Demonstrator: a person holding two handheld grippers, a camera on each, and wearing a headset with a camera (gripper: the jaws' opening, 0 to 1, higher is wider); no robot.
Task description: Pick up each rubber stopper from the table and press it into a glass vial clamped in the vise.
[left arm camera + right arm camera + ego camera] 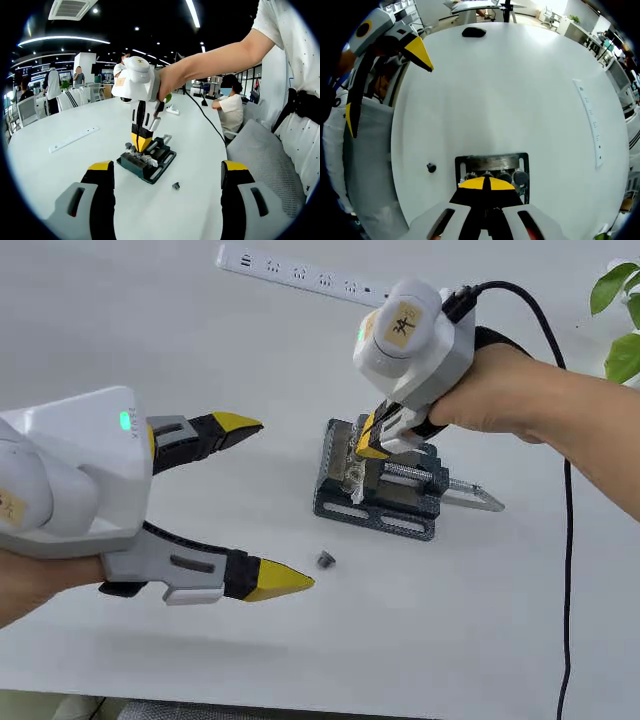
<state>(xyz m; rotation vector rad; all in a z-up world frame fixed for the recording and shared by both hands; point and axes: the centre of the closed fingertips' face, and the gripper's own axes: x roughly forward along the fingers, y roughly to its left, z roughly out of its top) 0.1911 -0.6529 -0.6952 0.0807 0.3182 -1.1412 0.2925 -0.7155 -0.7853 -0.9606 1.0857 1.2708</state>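
A dark metal vise (400,508) stands mid-table with small glass vials (520,177) clamped in a row. My right gripper (372,450) points straight down onto the vials, its yellow tips pressed together and shut (485,184). Whether they pinch a stopper is hidden. One dark rubber stopper (325,560) lies loose on the white table in front of the vise; it also lies near the vise's left side (431,168). My left gripper (278,503) hovers left of the vise, jaws wide open and nothing between them (167,170). The stopper (176,186) sits just ahead of it.
A white power strip (300,275) lies at the far edge of the table. A black cable (565,540) trails from the right gripper down the right side. Green leaves (620,320) poke in at the top right. People sit at desks beyond the table (227,105).
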